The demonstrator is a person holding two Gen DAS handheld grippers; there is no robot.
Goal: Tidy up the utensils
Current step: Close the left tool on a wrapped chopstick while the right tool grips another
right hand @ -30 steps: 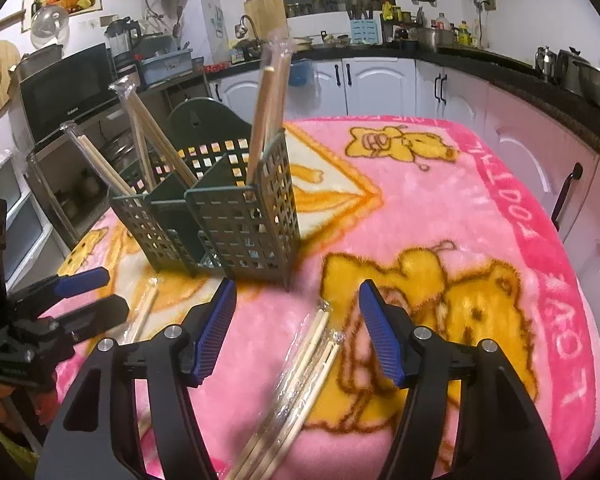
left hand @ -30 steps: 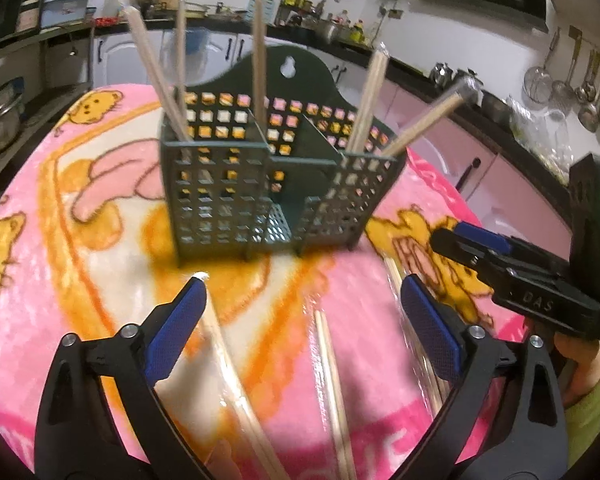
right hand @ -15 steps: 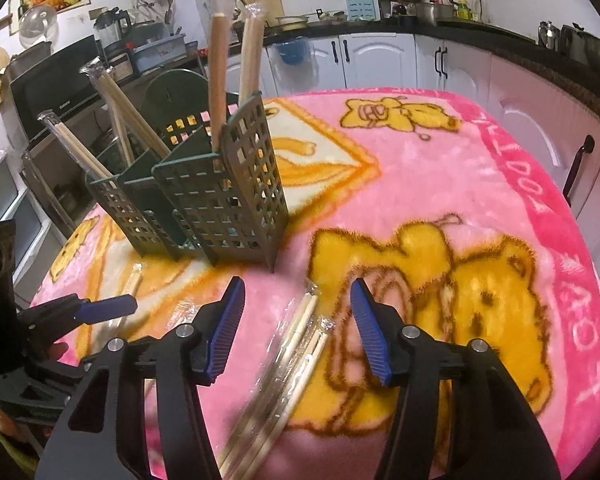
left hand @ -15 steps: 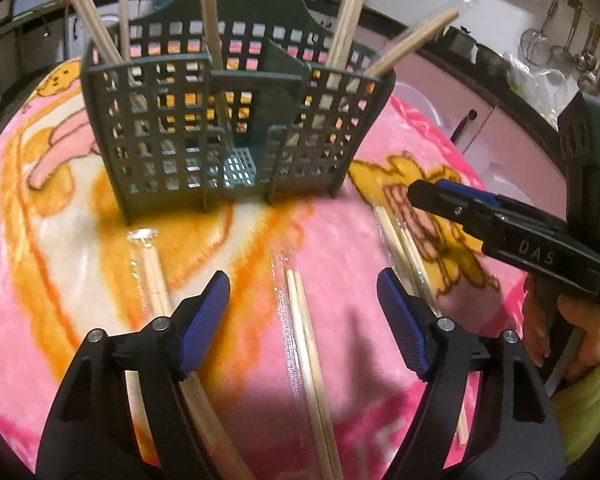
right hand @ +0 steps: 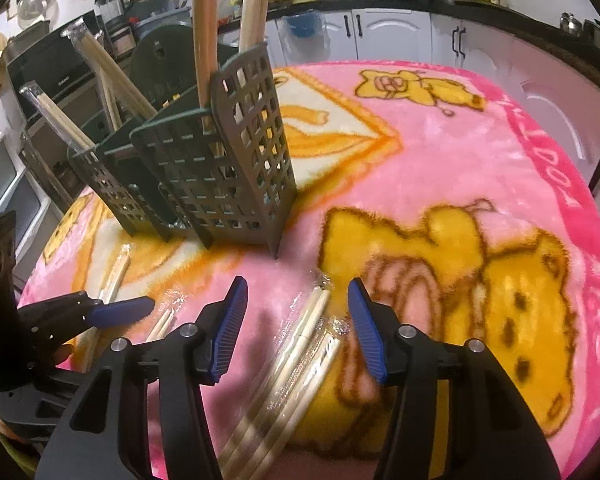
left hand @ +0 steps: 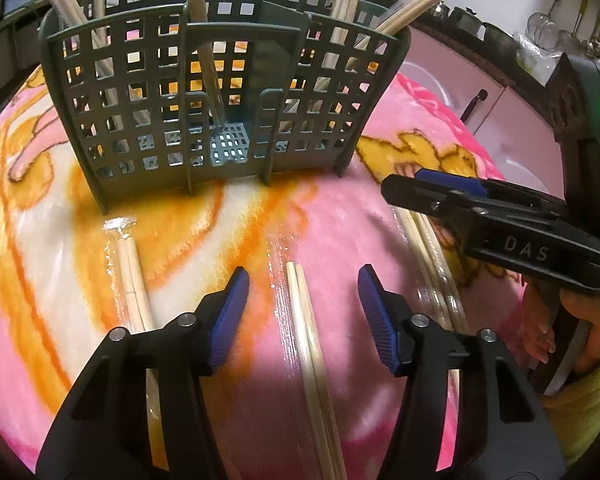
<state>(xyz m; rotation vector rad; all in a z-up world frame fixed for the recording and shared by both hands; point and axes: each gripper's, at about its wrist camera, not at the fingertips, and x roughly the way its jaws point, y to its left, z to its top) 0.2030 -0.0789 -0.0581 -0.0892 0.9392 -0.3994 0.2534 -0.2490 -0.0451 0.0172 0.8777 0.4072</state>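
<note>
A dark green grid utensil holder (left hand: 220,92) stands on the pink blanket (left hand: 340,216) with several wrapped chopstick pairs upright in it; it also shows in the right wrist view (right hand: 220,176). My left gripper (left hand: 303,308) is open, low over a wrapped chopstick pair (left hand: 308,344) that lies between its fingers. Another wrapped pair (left hand: 134,284) lies to its left. My right gripper (right hand: 298,320) is open over a bundle of wrapped chopsticks (right hand: 296,364) on the blanket. The right gripper also shows in the left wrist view (left hand: 432,188), and the left gripper in the right wrist view (right hand: 120,308).
More wrapped chopsticks (left hand: 432,256) lie under the right gripper in the left wrist view. Kitchen counters and white cabinets (right hand: 400,36) ring the table. The blanket's pink border (right hand: 580,208) marks the right edge.
Both grippers have moved forward and down toward the blanket. The left now straddles the middle chopstick pair and the right straddles its bundle. The holder looms closer.
</note>
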